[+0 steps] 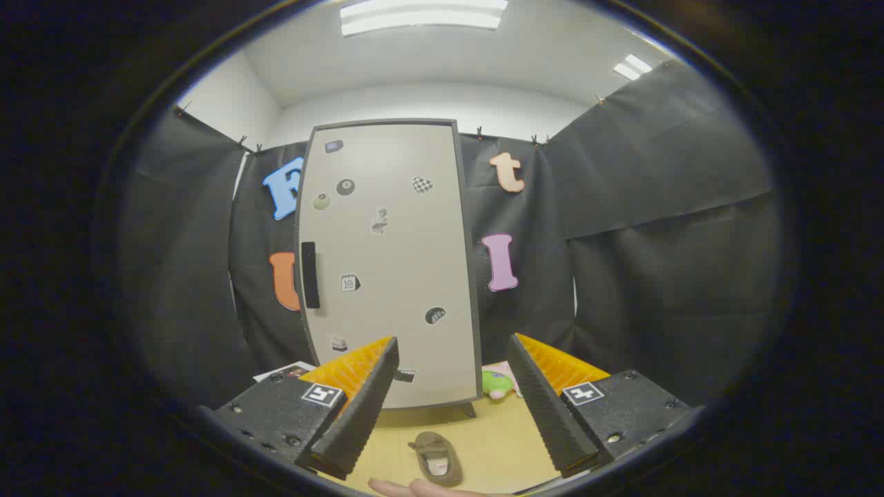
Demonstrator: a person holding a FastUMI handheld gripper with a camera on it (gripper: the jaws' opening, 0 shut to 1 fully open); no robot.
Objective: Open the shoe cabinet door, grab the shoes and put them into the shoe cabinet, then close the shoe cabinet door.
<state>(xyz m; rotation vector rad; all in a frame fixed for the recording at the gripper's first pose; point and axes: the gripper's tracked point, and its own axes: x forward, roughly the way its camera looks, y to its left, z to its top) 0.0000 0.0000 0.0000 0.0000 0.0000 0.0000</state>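
Observation:
A tall grey shoe cabinet (390, 262) stands straight ahead, its door shut and dotted with small stickers. A black handle (310, 274) runs down the door's left side. One olive-brown shoe (436, 458) lies on the wooden tabletop (494, 431) just in front of the cabinet, low between my fingers. My gripper (452, 400) is held open above the table, with nothing between the fingers (359, 407). The shoe lies below and between them, untouched.
A green and pink soft toy (498, 382) lies at the cabinet's right foot. A white printed sheet (283, 373) lies by its left foot. Part of a hand (414, 489) reaches in below the shoe. Black cloth walls close the booth behind and to both sides.

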